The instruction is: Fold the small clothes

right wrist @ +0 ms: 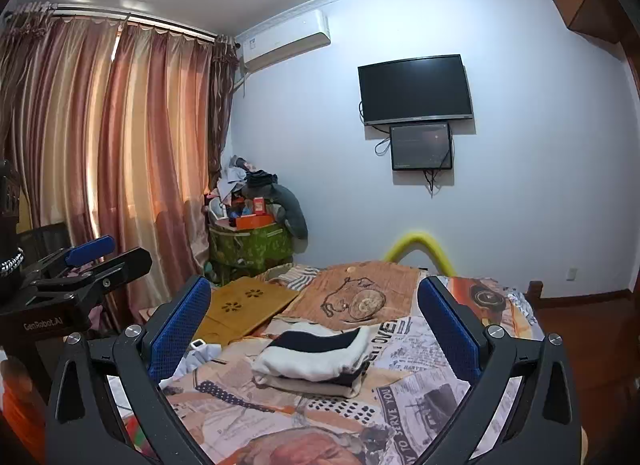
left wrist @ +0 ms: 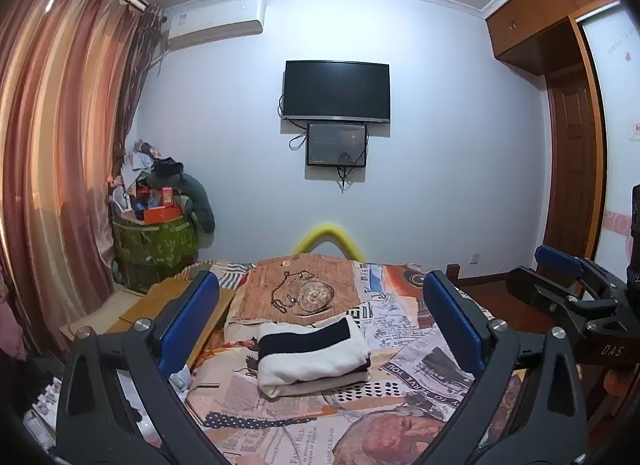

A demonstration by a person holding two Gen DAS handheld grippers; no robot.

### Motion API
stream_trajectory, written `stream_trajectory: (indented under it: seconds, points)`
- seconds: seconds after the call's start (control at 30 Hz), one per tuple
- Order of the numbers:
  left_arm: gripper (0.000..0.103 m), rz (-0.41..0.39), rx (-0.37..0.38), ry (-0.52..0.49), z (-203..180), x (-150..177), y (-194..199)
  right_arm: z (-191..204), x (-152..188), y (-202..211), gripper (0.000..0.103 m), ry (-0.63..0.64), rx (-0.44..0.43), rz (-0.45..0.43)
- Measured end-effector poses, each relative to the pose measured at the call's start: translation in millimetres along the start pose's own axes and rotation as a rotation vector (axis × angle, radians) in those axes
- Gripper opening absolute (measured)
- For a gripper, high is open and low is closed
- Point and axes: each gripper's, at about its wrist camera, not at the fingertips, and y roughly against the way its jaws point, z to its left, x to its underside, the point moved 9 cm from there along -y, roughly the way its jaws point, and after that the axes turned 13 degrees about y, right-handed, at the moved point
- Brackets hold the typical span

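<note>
The folded black-and-white top [left wrist: 314, 353] sits on the bed cover [left wrist: 420, 377], in front of the brown pillow [left wrist: 304, 289]. The left gripper [left wrist: 320, 313] and right gripper [right wrist: 316, 325] are wide apart, holding nothing. It looks done; press gently to keep it neat.

A home bedroom: a bed [left wrist: 420, 349] with a newspaper-print cover fills the near part. On the far wall hang a TV [left wrist: 337, 91] and an air conditioner [left wrist: 216, 23]. Curtains [left wrist: 60, 125] drape left; a wooden wardrobe [left wrist: 548, 13] stands right.
</note>
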Motion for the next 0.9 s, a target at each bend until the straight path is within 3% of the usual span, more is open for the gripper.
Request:
stream_trajectory:
  seconds: [0.9]
  points:
    - [0.103, 0.025, 0.004, 0.021, 1, 9, -7, -1, 13, 1, 0.103, 0.001, -0.002, 0.037]
